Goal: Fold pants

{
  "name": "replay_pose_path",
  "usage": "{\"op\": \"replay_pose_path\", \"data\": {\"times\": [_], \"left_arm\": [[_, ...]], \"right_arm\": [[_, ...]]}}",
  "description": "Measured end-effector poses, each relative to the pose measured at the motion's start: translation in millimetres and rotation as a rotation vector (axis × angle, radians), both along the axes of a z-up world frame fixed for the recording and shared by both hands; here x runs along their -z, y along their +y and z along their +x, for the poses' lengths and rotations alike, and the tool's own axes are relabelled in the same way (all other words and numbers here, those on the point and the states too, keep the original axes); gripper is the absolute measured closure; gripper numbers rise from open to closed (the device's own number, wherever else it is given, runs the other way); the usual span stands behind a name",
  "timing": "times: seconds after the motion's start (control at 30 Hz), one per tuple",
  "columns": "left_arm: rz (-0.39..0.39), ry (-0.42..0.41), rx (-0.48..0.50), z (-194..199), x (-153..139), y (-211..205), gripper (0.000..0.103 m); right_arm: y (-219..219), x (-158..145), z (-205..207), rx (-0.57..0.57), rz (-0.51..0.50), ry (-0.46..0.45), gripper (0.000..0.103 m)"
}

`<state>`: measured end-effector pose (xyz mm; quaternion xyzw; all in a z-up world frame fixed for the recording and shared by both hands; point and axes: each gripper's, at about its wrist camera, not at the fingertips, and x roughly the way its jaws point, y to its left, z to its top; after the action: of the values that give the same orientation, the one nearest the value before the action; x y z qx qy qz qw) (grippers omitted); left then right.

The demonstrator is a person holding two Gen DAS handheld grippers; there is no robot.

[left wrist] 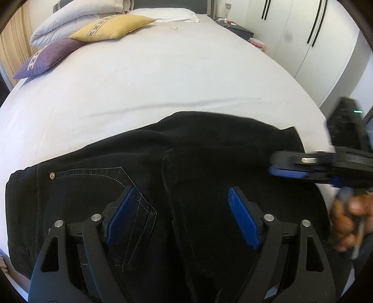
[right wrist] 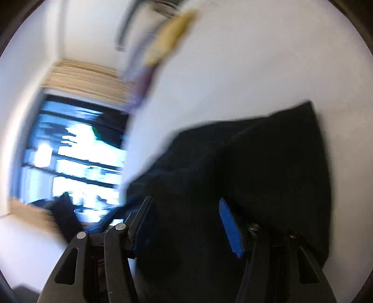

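Black pants (left wrist: 198,149) lie folded over themselves on the white bed, with a stitched back pocket (left wrist: 130,186) at the left. My left gripper (left wrist: 183,198) is open, its blue pads just above the cloth. My right gripper (left wrist: 275,171) comes in from the right edge, over the pants' right end. In the blurred right wrist view the right gripper (right wrist: 186,205) is open over the black pants (right wrist: 268,163).
The white bed (left wrist: 163,77) stretches away. A purple cushion (left wrist: 44,58), a yellow cushion (left wrist: 112,26) and white pillows (left wrist: 167,14) lie at its head. A white wardrobe (left wrist: 314,35) stands at the right. A bright window (right wrist: 77,153) shows in the right wrist view.
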<state>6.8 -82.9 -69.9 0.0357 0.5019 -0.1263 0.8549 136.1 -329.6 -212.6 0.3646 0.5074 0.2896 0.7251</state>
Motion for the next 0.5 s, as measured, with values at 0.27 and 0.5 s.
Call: {"op": "replay_pose_path", "data": {"times": [0.27,0.5], "left_arm": [[0.014,-0.018,-0.007,0.5,-2.2,-6.5,0.023],[-0.003,-0.037,0.033,-17.3,-9.3,-18.4,0.023]], "right_arm": [[-24.1,-28.7,-18.4,0.136,0.051,-0.06,0.049],[-25.7,23.6,-89.9,0.168,0.158,0.011,0.081]]}}
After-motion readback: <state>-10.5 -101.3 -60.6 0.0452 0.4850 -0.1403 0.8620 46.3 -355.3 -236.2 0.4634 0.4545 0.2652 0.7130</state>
